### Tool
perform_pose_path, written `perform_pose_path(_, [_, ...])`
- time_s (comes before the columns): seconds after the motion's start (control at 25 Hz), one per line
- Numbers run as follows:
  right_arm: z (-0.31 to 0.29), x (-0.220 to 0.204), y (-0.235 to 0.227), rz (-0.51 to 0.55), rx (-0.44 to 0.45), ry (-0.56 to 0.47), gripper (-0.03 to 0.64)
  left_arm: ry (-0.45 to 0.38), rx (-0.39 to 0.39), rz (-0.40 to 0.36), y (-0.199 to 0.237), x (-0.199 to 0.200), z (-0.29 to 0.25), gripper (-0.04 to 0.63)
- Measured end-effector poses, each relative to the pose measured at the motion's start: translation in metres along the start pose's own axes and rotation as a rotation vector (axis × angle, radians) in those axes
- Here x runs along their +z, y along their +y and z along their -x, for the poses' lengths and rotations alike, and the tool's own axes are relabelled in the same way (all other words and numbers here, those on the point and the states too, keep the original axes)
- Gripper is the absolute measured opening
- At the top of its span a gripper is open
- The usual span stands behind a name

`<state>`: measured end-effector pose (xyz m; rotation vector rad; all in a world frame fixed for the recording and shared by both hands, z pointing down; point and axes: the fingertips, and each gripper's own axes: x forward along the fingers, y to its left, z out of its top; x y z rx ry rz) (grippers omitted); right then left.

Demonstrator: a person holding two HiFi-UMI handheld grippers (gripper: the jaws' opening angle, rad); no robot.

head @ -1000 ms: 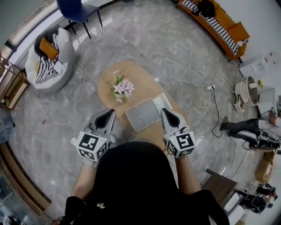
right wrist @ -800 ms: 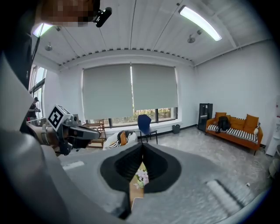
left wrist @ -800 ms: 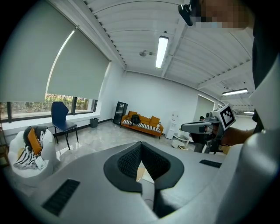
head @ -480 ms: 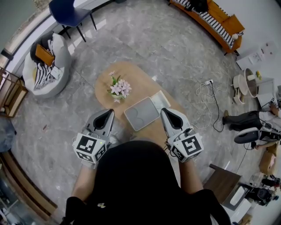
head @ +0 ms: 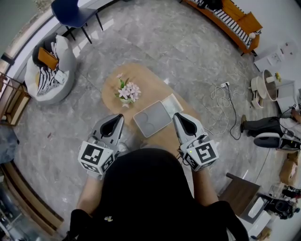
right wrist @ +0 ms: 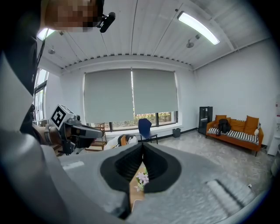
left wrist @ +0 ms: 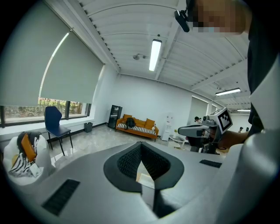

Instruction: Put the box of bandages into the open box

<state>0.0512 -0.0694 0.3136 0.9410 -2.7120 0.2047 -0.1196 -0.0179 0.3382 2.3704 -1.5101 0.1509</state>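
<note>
On the oval wooden table (head: 155, 84) lies a flat grey box (head: 152, 119), with a pale, thin box-like piece (head: 172, 104) against its right side. Whether the grey box is open I cannot tell. My left gripper (head: 117, 118) hovers at the table's near left edge, shut and empty. My right gripper (head: 178, 117) hovers at the near right edge, just right of the grey box, also shut on nothing. In the left gripper view the left gripper (left wrist: 141, 144) has its jaws meeting. The right gripper (right wrist: 142, 144) shows the same in the right gripper view, with pink flowers (right wrist: 141, 178) beyond.
A small vase of pink flowers (head: 127, 91) stands on the table's far left. On the floor around are a white beanbag (head: 49, 66), a blue chair (head: 75, 12), an orange sofa (head: 230, 19), a white cable (head: 225, 106) and a person's legs (head: 268, 134) at right.
Both grippers have risen a little toward the camera and stayed shut. Nothing on the table has moved.
</note>
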Motion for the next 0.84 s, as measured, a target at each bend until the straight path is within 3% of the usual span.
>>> perform_pose_path(0.84, [0.013,-0.022,-0.004,-0.028,-0.015,0.027,-0.002,0.018,-0.013,-0.016,-0.019,-0.006,-0.001,0.011])
